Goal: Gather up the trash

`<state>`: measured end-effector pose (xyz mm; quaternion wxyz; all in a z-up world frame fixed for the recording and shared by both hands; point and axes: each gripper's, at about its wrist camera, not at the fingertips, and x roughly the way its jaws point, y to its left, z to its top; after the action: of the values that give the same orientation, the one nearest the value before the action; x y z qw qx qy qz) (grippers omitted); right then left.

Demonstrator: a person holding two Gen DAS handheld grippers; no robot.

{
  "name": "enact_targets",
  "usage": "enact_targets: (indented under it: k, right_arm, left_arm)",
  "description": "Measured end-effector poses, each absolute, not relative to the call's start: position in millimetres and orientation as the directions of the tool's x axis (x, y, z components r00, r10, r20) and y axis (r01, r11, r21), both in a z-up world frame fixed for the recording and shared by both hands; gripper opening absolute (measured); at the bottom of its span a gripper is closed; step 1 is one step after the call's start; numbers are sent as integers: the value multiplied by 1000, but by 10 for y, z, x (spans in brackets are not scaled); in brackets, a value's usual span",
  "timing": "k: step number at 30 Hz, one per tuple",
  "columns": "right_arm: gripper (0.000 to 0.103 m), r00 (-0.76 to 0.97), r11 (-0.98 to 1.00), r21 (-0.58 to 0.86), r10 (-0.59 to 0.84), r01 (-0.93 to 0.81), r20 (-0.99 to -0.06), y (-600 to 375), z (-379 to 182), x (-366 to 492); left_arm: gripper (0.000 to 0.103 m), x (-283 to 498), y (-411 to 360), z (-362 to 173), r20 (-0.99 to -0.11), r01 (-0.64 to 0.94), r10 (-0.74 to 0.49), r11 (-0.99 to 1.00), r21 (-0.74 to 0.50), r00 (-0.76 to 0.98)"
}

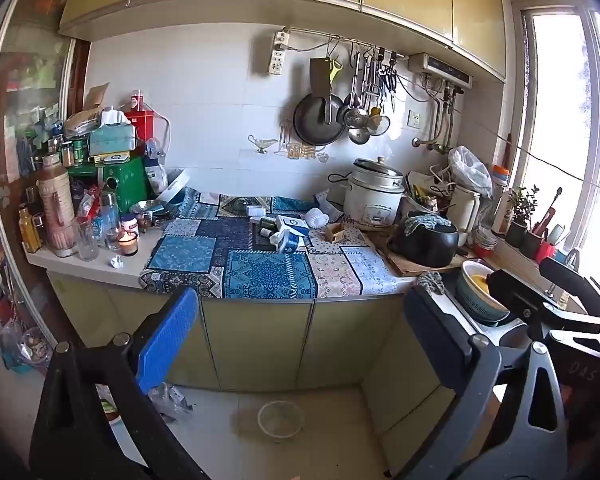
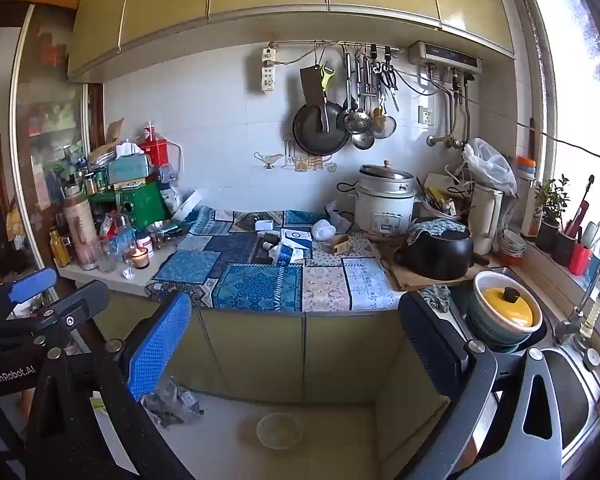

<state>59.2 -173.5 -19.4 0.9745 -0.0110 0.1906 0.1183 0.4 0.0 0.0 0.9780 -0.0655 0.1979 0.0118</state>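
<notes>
Blue-padded left gripper (image 1: 300, 344) fingers wide apart, empty | right gripper (image 2: 296, 344) fingers wide apart, empty

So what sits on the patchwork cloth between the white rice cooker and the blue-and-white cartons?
Between the white rice cooker and the blue-and-white cartons lie a white crumpled wad and a small open cardboard box, clearest in the right wrist view.

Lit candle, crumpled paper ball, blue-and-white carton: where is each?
Lit candle (image 1: 128, 243), left wrist view, glass side.
Crumpled paper ball (image 1: 116, 262), left wrist view, its middle.
Blue-and-white carton (image 2: 283, 254), right wrist view, blue face.
</notes>
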Motion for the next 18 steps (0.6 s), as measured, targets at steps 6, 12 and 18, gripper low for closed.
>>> enact_targets:
  k: [6,12,18]
  right_arm:
    - [103,899,971,29,230,-236,-372,-1748,-202,586]
    - [103,898,971,34,234,-239,-372,-1743,-192,578]
    - [103,897,968,34,242,-247,-371,-1751,-193,620]
  left_arm:
    - [103,4,-10,-5,-383,-60,9,991,-121,924]
    - [103,16,-17,-104,-389,-59,2,989,-134,921]
    - [103,30,30,-76,-393,-60,-2,988,-145,919]
